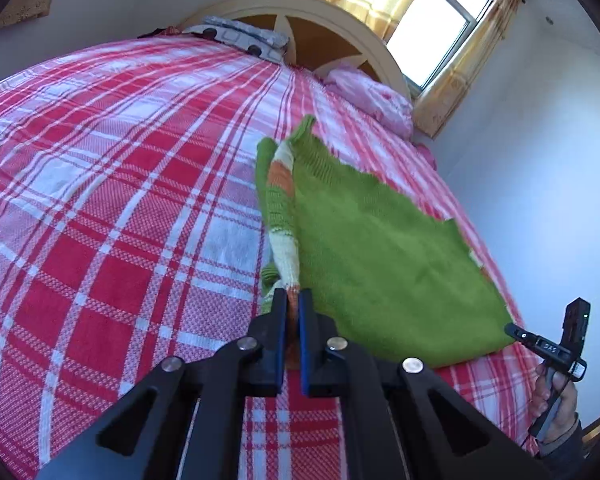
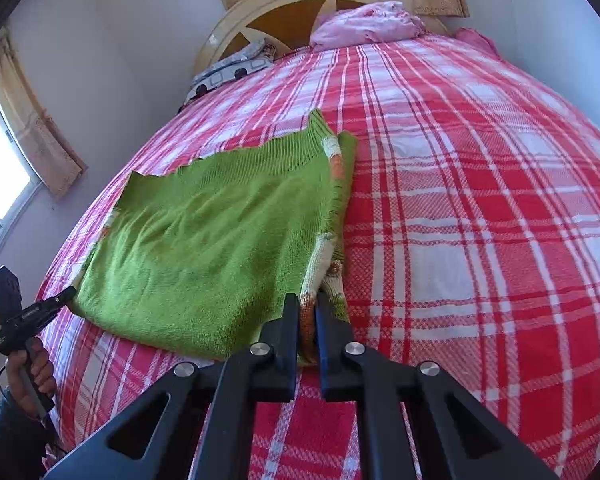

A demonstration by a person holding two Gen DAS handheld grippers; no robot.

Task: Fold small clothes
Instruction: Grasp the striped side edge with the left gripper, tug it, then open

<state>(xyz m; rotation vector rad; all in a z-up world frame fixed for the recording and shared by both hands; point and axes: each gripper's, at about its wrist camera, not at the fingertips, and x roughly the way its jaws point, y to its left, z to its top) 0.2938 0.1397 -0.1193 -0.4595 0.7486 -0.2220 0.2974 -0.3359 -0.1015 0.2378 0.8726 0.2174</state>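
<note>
A small green knitted sweater (image 1: 380,248) with an orange and cream striped sleeve lies on the red and white checked bed cover (image 1: 120,200). My left gripper (image 1: 293,300) is shut on the sweater's near left corner, where the striped sleeve ends. In the right wrist view the sweater (image 2: 204,240) lies to the left, and my right gripper (image 2: 309,308) is shut on its near right corner by the striped sleeve. Each view also shows the other gripper at the sweater's opposite near corner: the right one (image 1: 516,330) and the left one (image 2: 66,294).
A round wooden headboard (image 1: 340,20) stands at the far end with a pink bundle of cloth (image 1: 372,96) and a grey patterned pillow (image 1: 240,38). A window with yellow curtains (image 1: 440,28) is behind. A wall runs along the bed's side.
</note>
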